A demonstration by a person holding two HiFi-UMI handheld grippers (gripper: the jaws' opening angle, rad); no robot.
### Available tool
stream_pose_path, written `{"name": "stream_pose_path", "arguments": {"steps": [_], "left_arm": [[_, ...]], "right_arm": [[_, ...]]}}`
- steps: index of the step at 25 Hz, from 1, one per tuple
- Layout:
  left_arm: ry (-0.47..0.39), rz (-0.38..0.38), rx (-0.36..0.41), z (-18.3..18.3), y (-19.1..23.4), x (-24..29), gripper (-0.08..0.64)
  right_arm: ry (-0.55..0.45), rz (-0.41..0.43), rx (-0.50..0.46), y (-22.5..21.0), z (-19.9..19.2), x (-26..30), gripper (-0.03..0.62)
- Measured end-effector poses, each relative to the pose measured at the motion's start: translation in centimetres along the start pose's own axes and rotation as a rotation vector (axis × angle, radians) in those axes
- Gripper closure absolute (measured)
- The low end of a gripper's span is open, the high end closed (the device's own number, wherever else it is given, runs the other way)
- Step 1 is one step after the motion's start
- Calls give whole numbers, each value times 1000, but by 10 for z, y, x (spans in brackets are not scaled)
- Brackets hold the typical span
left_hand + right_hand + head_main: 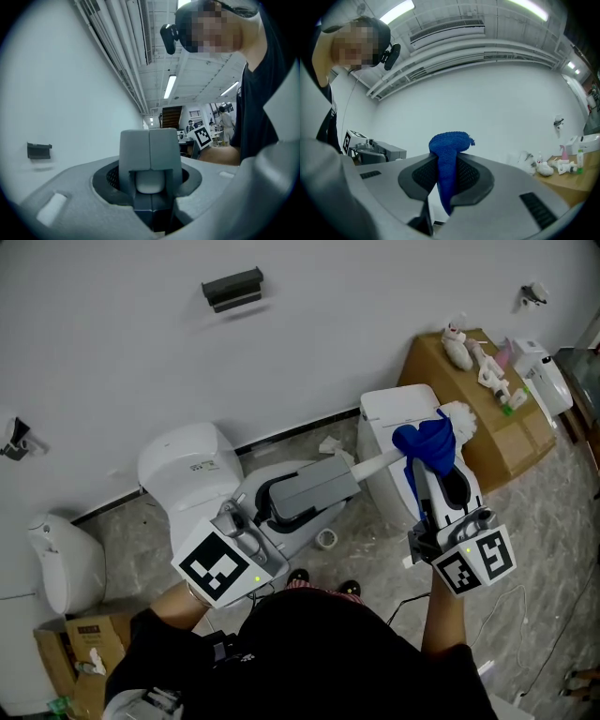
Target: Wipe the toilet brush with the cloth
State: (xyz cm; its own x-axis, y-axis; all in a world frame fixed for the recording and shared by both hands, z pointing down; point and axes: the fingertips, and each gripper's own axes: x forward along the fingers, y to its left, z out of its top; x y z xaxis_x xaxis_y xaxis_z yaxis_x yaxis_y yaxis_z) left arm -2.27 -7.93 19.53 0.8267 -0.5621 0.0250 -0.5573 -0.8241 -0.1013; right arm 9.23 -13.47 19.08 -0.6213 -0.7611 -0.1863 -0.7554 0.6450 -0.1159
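From the head view, the blue cloth (pixel 427 444) hides the tips of the right gripper (pixel 429 472), and the person's dark top (pixel 309 652) cuts off the floor below. Left of both sets of fingers stands a white toilet (pixel 187 470). Under the right fingers is a white box-shaped unit (pixel 394 418), and beyond them a cardboard box (pixel 487 442) with small items too small to name. The left gripper (pixel 349 472) pinches the white handle of the toilet brush (pixel 380 463). The handle runs to the right fingers, and the pale bristle head shows just past the cloth.

Along the left gripper view, the brush shaft is hidden behind the left gripper (pixel 150 140). Only its rounded white end (pixel 149 180) shows, clamped low between the grey fingers, whose tips meet above it. Left of the fingers a dark bracket (pixel 39 150) hangs on the wall. To their right are the other gripper's marker cube (pixel 203 136) and a forearm.

Through the right gripper view, the brush is hard to make out. The right gripper (pixel 447 161) has its fingers closed on the cloth (pixel 449 145), which bunches above them and hangs below. The left gripper (pixel 375 152) lies to their left, the cardboard box (pixel 576 183) far to their right.
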Motion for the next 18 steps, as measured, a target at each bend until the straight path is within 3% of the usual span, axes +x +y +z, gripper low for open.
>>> {"name": "stream_pose_path", "arguments": {"steps": [18], "left_arm": [[40, -29, 53, 4, 7, 6, 388]], "right_arm": [[-5, 72, 21, 15, -7, -2, 518]]}}
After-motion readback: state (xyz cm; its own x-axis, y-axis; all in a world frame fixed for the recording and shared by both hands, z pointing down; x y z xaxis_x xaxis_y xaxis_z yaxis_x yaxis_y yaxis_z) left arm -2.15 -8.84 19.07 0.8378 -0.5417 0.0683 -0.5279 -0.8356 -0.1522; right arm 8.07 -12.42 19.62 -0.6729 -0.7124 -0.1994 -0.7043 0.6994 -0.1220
